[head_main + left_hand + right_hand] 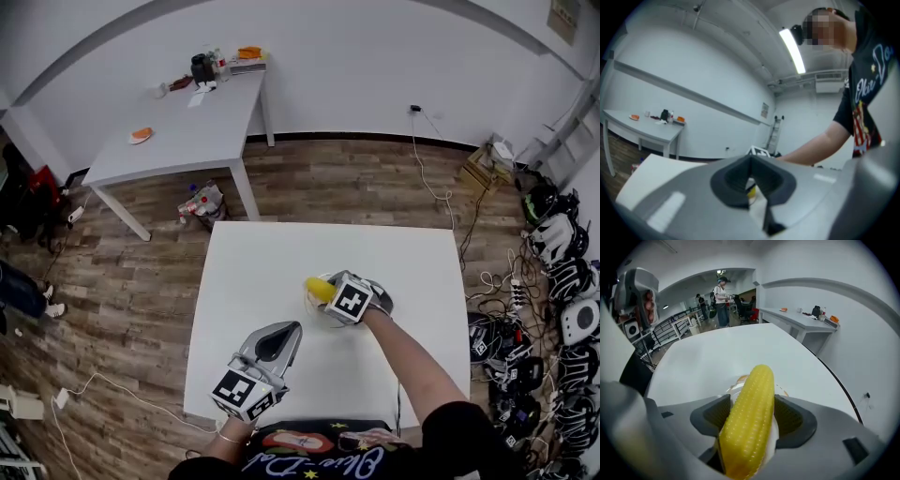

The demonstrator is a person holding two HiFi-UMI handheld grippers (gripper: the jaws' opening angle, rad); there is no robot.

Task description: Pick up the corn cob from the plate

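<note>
Scene: head view looks down on a white table [272, 272]; a person holds a gripper in each hand.
Corn cob [758, 380]: yellow, right of the table's centre, about midway btwn far and near edges, well clear of every corner.
Right gripper [751, 419]: claw closed on the cob, one dark pad on each side. The cob runs lengthwise btwn the jaws and its rounded tip pokes out past them.
Plate [738, 380]: pale with a brownish mark, only slivers showing under and beside the cob. Can't tell if the cob touches it or is just clear of it.
Left gripper [751, 168]: over the near edge, left of the middle. Claw closed, tips meeting, nothing held; it is well apart from the cob.
Task stage: looks like the grasp is made and the lift off the plate comes next.
Feel (judged): stiff, prob. light to moderate wt. The kernel rows are bumpy, which should help the pads bite. The surface looks glossy, so maybe a bit slick.
Where to hold (judged): across the thick mid-section, pads on opp. sides, roughly as now. Gripping nearer the tapered tip would likely squeeze it out.
Risk (judged): round body could pivot or roll in the pads if tilted; the plate may shift if dragged.
</note>
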